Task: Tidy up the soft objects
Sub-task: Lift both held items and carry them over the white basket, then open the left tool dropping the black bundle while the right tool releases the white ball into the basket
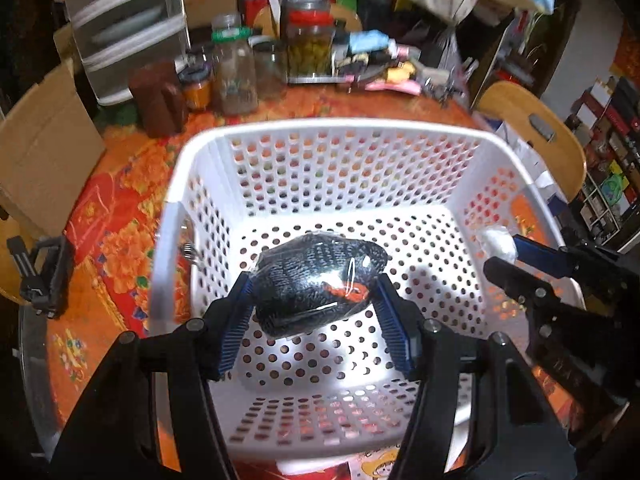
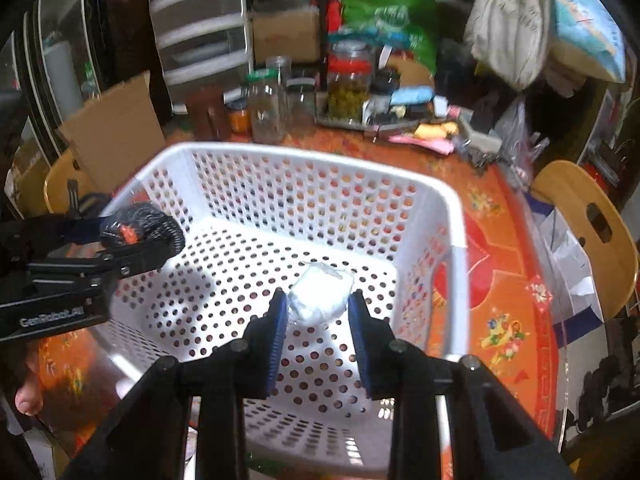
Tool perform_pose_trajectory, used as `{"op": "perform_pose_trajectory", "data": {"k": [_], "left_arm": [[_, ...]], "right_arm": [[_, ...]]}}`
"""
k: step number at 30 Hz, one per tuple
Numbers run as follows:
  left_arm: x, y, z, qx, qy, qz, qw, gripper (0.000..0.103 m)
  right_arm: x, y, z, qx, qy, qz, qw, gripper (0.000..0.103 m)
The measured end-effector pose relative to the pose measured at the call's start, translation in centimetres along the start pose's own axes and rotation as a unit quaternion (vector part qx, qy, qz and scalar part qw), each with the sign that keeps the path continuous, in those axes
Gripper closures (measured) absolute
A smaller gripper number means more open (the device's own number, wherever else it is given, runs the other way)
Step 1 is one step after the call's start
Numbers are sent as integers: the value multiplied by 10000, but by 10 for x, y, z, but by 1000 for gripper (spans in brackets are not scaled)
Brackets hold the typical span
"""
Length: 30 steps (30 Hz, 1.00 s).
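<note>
You have a soft bundle in each gripper, both hanging over the open white basket (image 1: 320,132) on the bench (image 1: 120,208). Your left gripper (image 1: 316,292) pinches a dark knitted bundle (image 1: 320,284) wrapped in clear film, its pads pressed into both sides. Your right gripper (image 2: 318,308) pinches a small white bundle (image 2: 322,296), also in clear wrap. The basket floor below looks bare, so I judge the step in hand is the drop. Lower each bundle well inside the rim before you spread the pads, so neither bounces off the wall. Place the dark one toward the left side and the white one toward the right, apart from each other. Let go only when the bundle is nearly on the floor, then lift straight up.
</note>
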<state>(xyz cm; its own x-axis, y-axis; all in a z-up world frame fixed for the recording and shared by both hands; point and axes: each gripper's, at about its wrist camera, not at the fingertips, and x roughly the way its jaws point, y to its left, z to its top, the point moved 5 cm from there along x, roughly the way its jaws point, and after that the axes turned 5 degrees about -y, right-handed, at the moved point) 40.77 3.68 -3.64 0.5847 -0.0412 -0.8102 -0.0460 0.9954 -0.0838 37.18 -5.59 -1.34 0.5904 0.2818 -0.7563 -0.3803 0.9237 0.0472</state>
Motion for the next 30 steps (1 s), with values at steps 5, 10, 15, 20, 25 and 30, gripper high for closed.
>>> {"op": "perform_pose_trajectory", "data": {"k": [5, 10, 15, 20, 25, 30], "left_arm": [[21, -7, 0, 70, 223, 7, 9997, 46], [26, -6, -3, 115, 212, 90, 9997, 44], [31, -4, -6, 107, 252, 78, 9996, 42], [29, -6, -7, 117, 204, -48, 9997, 36], [19, -10, -5, 173, 42, -46, 9998, 22], [-7, -1, 1, 35, -280, -62, 9996, 11]], "right_arm": [[27, 6, -3, -145, 432, -92, 9989, 73], [42, 5, -4, -125, 640, -110, 9978, 73], [45, 6, -5, -143, 682, -107, 9975, 73], [45, 5, -6, -128, 654, -79, 9977, 65], [36, 6, -4, -88, 534, -11, 9985, 53], [17, 4, -3, -22, 339, 69, 9994, 33]]}}
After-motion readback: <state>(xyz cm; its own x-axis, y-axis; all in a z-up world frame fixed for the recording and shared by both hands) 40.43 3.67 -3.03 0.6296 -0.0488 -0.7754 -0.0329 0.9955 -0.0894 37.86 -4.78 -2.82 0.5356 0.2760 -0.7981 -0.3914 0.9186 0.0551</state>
